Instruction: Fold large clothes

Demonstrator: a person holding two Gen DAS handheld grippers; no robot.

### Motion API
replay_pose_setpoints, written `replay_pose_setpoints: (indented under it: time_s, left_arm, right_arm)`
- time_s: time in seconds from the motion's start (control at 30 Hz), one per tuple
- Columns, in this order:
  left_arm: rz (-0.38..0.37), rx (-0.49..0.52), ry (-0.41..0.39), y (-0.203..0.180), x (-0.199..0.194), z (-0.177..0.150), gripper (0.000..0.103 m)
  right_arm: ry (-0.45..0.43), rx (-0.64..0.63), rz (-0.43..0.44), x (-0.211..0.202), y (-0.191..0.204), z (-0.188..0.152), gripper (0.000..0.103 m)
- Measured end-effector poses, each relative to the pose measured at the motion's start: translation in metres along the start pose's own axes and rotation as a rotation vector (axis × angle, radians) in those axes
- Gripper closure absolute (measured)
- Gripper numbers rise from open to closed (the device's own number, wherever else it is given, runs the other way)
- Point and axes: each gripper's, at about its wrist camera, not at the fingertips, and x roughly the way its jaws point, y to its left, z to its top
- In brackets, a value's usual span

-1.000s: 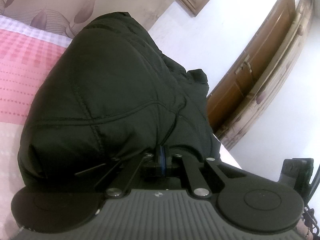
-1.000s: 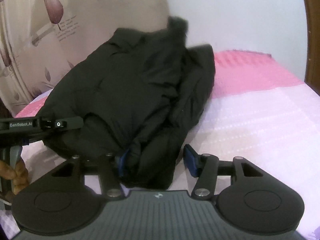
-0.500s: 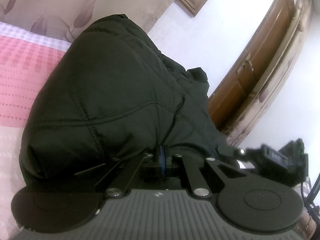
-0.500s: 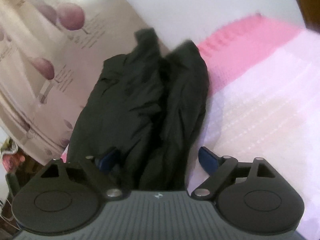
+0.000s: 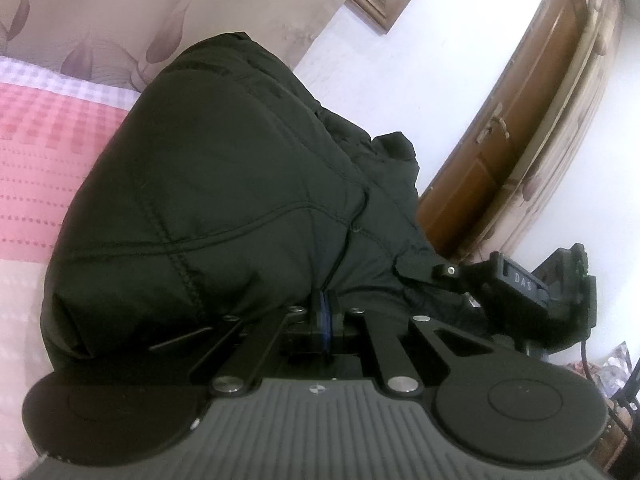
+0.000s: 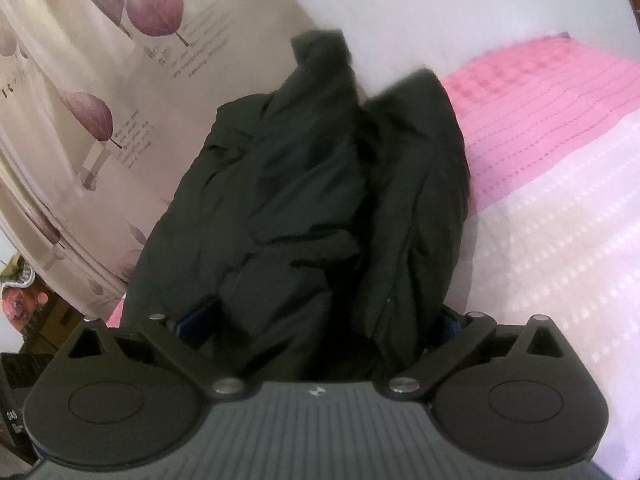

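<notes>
A large black padded jacket [image 5: 224,184] lies bunched on a pink and white bed. My left gripper [image 5: 325,304] is shut on a fold of the jacket's near edge; the blue pads are pressed together. In the right wrist view the jacket [image 6: 320,208] fills the middle, and my right gripper [image 6: 320,320] is open with its jaws wide apart around the jacket's near end. One blue pad [image 6: 198,314] shows at the left; the right pad is mostly hidden by cloth. The right gripper's body [image 5: 532,284] shows at the right of the left wrist view.
The pink and white bedspread [image 6: 560,208] spreads to the right. A leaf-print curtain [image 6: 100,100] hangs behind the bed. A white wall and a brown wooden door [image 5: 508,140] stand beyond the jacket. Clutter [image 6: 20,296] shows at the far left below the curtain.
My right gripper has moved forward so its open jaws now straddle the jacket's near end, and it has come further into the left wrist view. My left gripper stays shut on the jacket.
</notes>
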Motion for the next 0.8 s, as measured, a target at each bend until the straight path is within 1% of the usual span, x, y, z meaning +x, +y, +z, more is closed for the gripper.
replay_pose_setpoints:
  time_s: [0.1,0.23,0.37,0.57,0.7,0.73,0.77,0.8]
  left_arm:
    - [0.003,0.004,-0.001,-0.001,0.000,0.000,0.092]
    - [0.006,0.006,-0.001,-0.001,0.000,0.000,0.092]
    - [0.007,0.006,-0.001,-0.001,0.000,0.000,0.092]
    - [0.005,0.001,-0.003,-0.001,0.000,0.000,0.092]
    - [-0.026,-0.026,-0.015,0.003,-0.004,0.001,0.093]
    - [-0.048,-0.028,-0.020,0.004,-0.007,0.002,0.086]
    - [-0.072,-0.022,-0.025,0.003,-0.011,0.003,0.072]
    - [-0.094,-0.009,-0.032,0.001,-0.018,0.007,0.064]
  right_arm:
    - [-0.014,0.018,0.012,-0.003,-0.005,-0.002,0.000]
    - [-0.017,0.010,-0.004,-0.002,-0.001,-0.002,0.000]
    - [-0.011,0.054,-0.027,-0.002,0.001,0.001,0.000]
    - [0.003,0.009,-0.017,0.001,0.001,0.001,0.000]
    - [0.019,-0.002,0.000,0.002,0.001,0.002,0.000]
    - [0.023,0.000,0.007,0.002,0.000,0.003,0.000]
    - [0.026,0.001,0.012,0.002,-0.001,0.003,0.000]
    - [0.029,0.004,0.020,0.002,-0.003,0.004,0.000]
